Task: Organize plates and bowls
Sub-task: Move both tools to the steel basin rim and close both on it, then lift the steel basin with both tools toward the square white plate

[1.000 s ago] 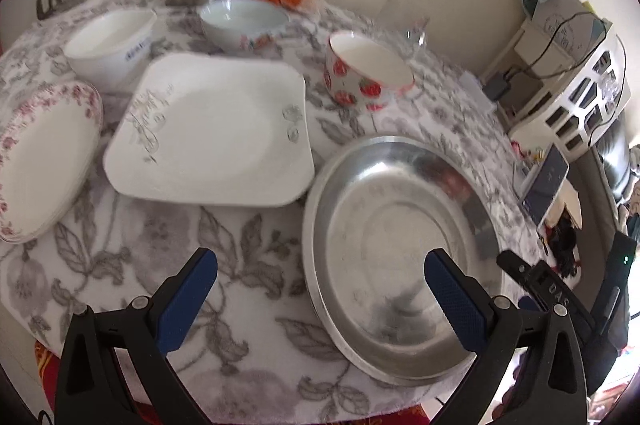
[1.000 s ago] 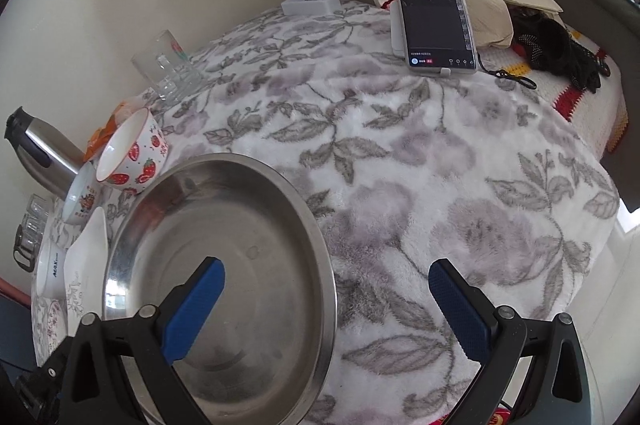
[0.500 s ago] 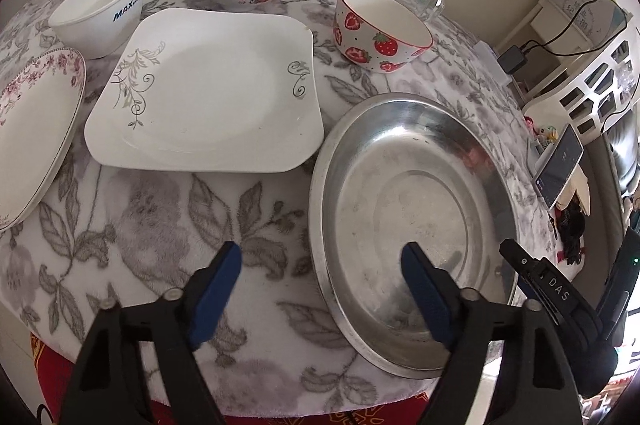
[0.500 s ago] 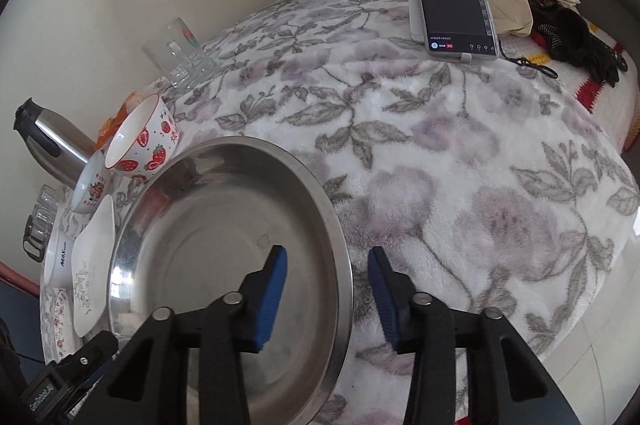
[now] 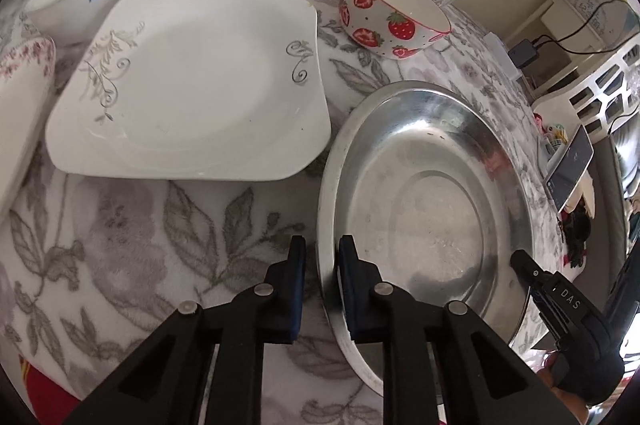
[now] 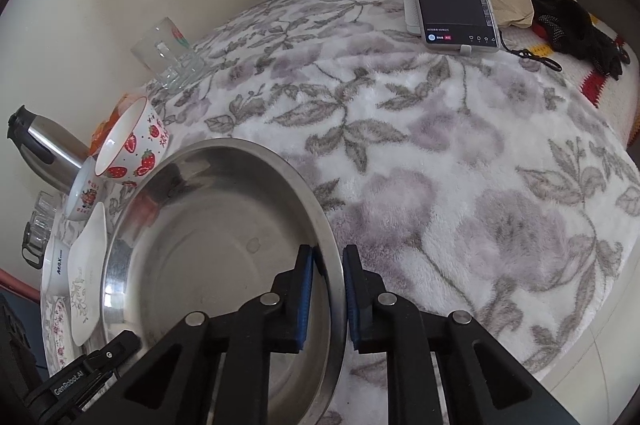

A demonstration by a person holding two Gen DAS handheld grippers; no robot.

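Pinching the round stainless-steel plate by opposite rims, both claws have just been closing, each with the plate's edge between its blue pads.

Left gripper is narrowed onto the rim nearest the square white plate with grey scrollwork, one pad inside the dish and one outside; right gripper does likewise on the far rim, beside open blanket. The steel plate lies flat on the grey-floral fleece cloth, near the front edge, shallow, wide-lipped, dulled and scuffed in the well. It looks stiff, light for its span and slick, so a thin-lip hold may slip or tilt; two opposed grips should keep it level. Behind it stands the strawberry-print bowl.
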